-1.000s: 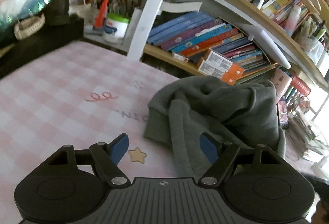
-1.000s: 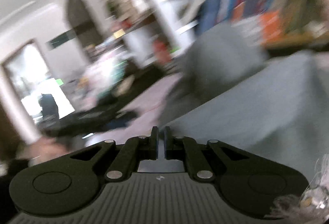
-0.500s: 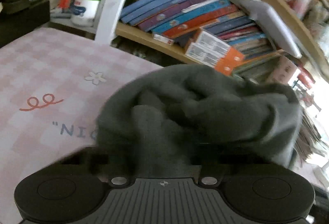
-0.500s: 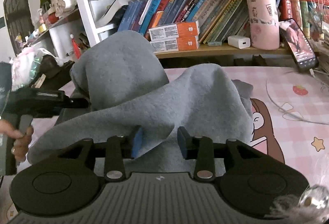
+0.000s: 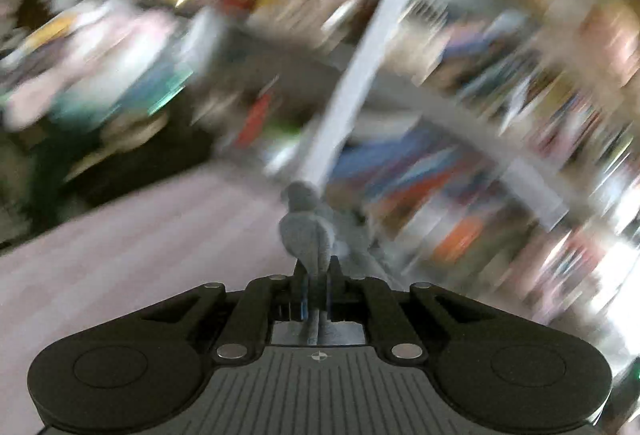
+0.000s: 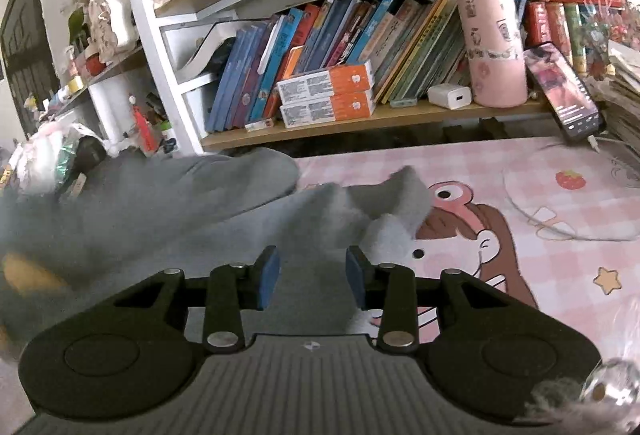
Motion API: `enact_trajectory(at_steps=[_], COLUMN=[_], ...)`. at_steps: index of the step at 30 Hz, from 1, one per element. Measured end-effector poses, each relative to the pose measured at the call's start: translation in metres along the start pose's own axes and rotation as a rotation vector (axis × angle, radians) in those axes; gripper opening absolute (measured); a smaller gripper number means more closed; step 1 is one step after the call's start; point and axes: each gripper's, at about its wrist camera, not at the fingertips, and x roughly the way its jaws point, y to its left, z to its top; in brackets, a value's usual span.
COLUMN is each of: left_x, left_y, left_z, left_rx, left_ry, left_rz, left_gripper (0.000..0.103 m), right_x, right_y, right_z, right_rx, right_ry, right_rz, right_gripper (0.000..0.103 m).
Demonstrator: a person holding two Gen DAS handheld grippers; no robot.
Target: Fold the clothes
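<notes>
Left gripper (image 5: 316, 299), wide 1 s ago, now pinches grey garment (image 6: 168, 211) mid-frame; right gripper (image 6: 312, 275) released, wide, so spreading's begun.

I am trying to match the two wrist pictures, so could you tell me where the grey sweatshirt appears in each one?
Left wrist: a bunched fold of the grey sweatshirt stands at lower centre, pinched in the shut left gripper; the rest is blurred.
Right wrist: it spreads across the left and centre, with the open right gripper over it.
Shared landmark: the white shelf post.
</notes>
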Motion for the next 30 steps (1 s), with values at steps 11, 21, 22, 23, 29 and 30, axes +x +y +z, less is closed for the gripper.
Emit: enact_trajectory(at_steps=[11,21,22,23,29,30], left_x=[0.019,0.037,0.029,0.019,0.014,0.019], left_y=[0.034,0.033,0.025,0.018,0.055,0.064], left_z=[0.001,-0.010,-0.007,-0.003,0.011,0.006], left_rx=[-0.009,-0.088,-0.047,-0.007,-0.158,-0.187], left_ry=[0.151,0.110,0.068,0.019,0.008,0.045], left_rz=[0.054,-0.101,-0.128,-0.135,0.067,0.130], left_gripper=[0.076,0.006,0.006,0.006,0.010,0.010], right_x=[0.011,0.016,0.016,0.017,0.017,0.017], right_y=[0.003,0.003,0.003,0.004,0.005,0.006], right_z=[-0.007,-0.011,-0.011,-0.012,-0.012,-0.012], right_rx=[-0.009,-0.029,-0.031,-0.034,-0.044,-0.045], right_ry=[0.062,0.081,0.084,0.087,0.092,0.092], right_rz=[-0.011,-0.039,-0.042,-0.045,-0.042,-0.040], right_gripper=[0.035,0.035,0.035,0.035,0.035,0.035])
